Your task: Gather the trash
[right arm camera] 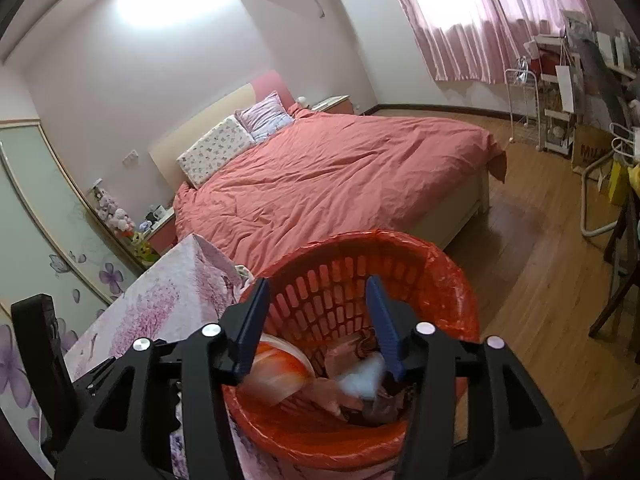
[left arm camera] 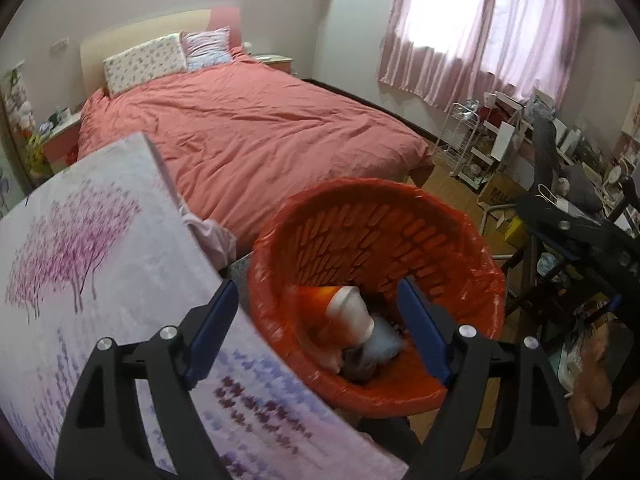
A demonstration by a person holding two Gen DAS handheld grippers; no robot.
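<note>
An orange slatted trash basket [left arm camera: 400,224] with an orange liner stands on the floor by the bed. Inside lie an orange-and-white cup [left arm camera: 344,312], a pale blue crumpled piece [left arm camera: 380,344] and brown wrappers. My left gripper [left arm camera: 316,304] is open and empty, hovering over the basket's near rim. In the right wrist view the same basket [right arm camera: 432,264] shows with the cup [right arm camera: 280,372], the blue piece [right arm camera: 362,376] and wrappers [right arm camera: 380,404]. My right gripper [right arm camera: 318,300] is open and empty above the basket. The right gripper body [left arm camera: 580,216] shows at the right of the left wrist view.
A table with a pink tree-print cloth [left arm camera: 92,264] stands left of the basket. A bed with a salmon duvet [left arm camera: 256,128] lies behind. Cluttered shelves and a white rack [left arm camera: 500,136] line the right wall under pink curtains. Wood floor [right arm camera: 540,280] lies right of the basket.
</note>
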